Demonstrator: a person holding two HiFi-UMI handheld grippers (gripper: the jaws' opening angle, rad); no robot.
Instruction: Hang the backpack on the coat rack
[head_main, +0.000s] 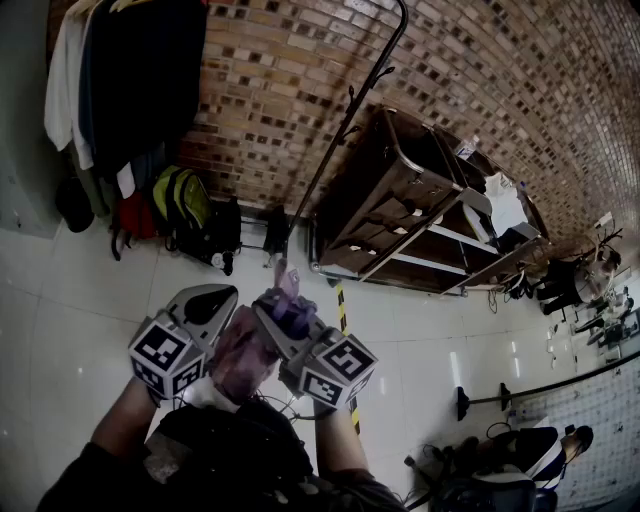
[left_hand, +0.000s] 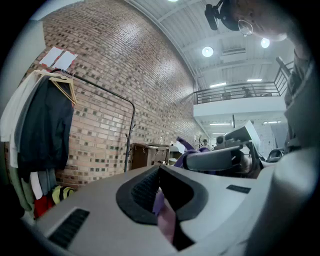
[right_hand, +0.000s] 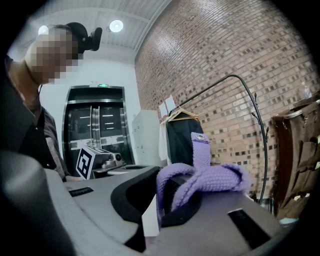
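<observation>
- Right gripper (right_hand: 159, 202): I read its jaws as closed on a lilac woven webbing strap (right_hand: 202, 176). The strap loops out over the jaw pad on the gripper's right, and one end with a metal eyelet stands upright above it.
- Left gripper (left_hand: 161, 197): its jaws are pinched together on a thin fold of pink-purple fabric, which runs down out of the gap.
- Mauve-pink soft backpack (head_main: 242, 360): in the head view it hangs bunched between the two grippers. It is held up off the floor, with the strap rising at the right gripper's tip. The two grippers sit side by side, close together.
- Black-and-yellow striped floor tape (head_main: 341, 300): a short strip on the pale floor tiles, just ahead of the right gripper.
- Yellow-green rucksack (head_main: 180, 200): on the floor ahead and to the left of the left gripper, under the hanging clothes.
- Black metal coat rack (head_main: 350, 115): well ahead of both grippers, with its curved rail in front of the wall. The held backpack is well apart from it and is not hung.
- Dark jacket and white garments (head_main: 130, 70): on hangers at the rail's end, to the left of the left gripper.
- Brown wooden shelf trolley (head_main: 400, 215): ahead and to the right of the right gripper, beside the rack.
- Red-brown brick wall (head_main: 480, 70): behind the rack and the trolley, farthest from both grippers.
</observation>
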